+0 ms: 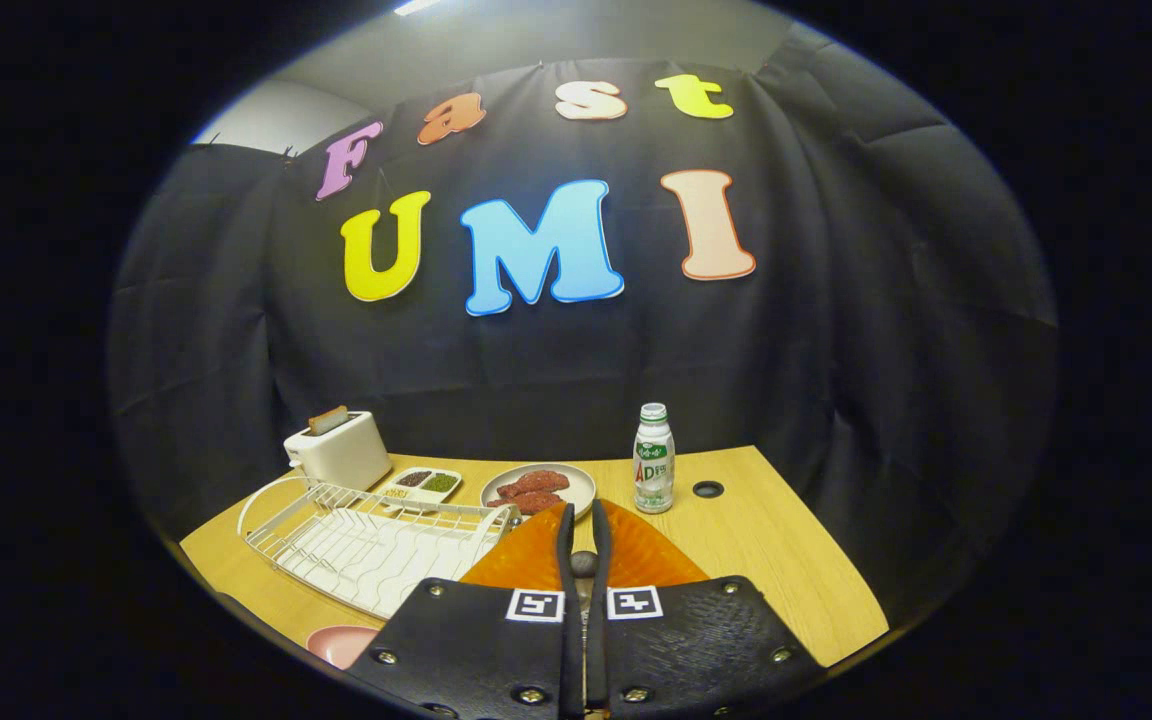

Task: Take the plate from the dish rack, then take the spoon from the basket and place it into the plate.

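My gripper hangs over the orange basket, its two black fingers drawn close together. A small grey rounded piece of the spoon is pinched between them; the rest of the spoon is hidden. The pink plate lies on the wooden table below and to the left of the fingers, partly hidden by the gripper body, next to the near corner of the white wire dish rack. The rack's slots hold nothing.
Beyond the rack stand a white toaster with a slice in it and a small two-part dish. A plate of red food and a small bottle sit beyond the basket. A cable hole lies right of the bottle.
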Motion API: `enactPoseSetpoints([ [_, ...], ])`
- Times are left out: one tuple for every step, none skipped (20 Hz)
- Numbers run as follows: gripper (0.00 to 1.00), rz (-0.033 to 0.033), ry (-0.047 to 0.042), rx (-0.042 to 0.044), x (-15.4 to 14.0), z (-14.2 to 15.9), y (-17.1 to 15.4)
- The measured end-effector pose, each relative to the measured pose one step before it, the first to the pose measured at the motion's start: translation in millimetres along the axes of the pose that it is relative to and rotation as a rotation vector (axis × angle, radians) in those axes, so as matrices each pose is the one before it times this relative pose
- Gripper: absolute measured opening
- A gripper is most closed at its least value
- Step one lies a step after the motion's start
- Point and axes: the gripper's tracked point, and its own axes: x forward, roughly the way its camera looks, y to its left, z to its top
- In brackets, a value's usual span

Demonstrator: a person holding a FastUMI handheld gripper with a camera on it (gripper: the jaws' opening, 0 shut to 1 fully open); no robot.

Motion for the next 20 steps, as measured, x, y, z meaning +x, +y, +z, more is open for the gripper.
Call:
enactPoseSetpoints([
  [0.01,-0.00050,-0.01068,-0.00561,-4.60,9.63,2.58],
  [0.01,-0.00371,-0.01054,-0.00205,-4.91,9.36,1.27],
  [0.01,-0.00751,-0.00298,-0.00103,-4.45,7.63,0.73],
  [0.01,-0.00649,0.00626,0.00095,-4.41,4.18,1.74],
  [0.01,-0.00238,0.00297,0.00304,-5.89,4.68,2.55],
  [0.01,0.00345,-0.00610,-0.00042,-4.46,7.24,4.19],
  [0.01,0.00399,-0.00766,-0.00391,-5.87,7.03,4.97],
  [0.01,0.00469,-0.00268,-0.00862,-4.83,3.22,4.43],
  [0.01,0.00099,-0.00221,-0.00991,-6.11,3.92,4.82],
  [0.01,-0.00644,-0.00518,-0.00782,-5.08,4.32,3.03],
  [0.01,-0.00249,-0.00549,-0.00425,-5.30,3.46,4.34],
  [0.01,-0.00554,-0.00905,0.00295,-4.11,3.44,5.31],
  [0.01,-0.00529,-0.01161,0.00535,-4.46,3.63,4.86],
  [0.01,0.00135,-0.00482,0.00880,-5.61,1.51,6.57],
  [0.01,0.00093,0.00524,0.01005,-3.79,-1.06,6.12],
  [0.01,0.00189,0.00770,0.00902,-3.68,-3.50,5.63],
  [0.01,0.00489,0.00680,0.00570,-4.23,-2.81,7.11],
  [0.01,0.00007,0.00571,0.00559,-3.40,-3.35,5.38],
  [0.01,0.00042,0.00900,-0.00120,-2.98,-4.70,5.36],
  [0.01,-0.00239,0.01434,-0.00474,-3.30,-5.97,5.08],
])
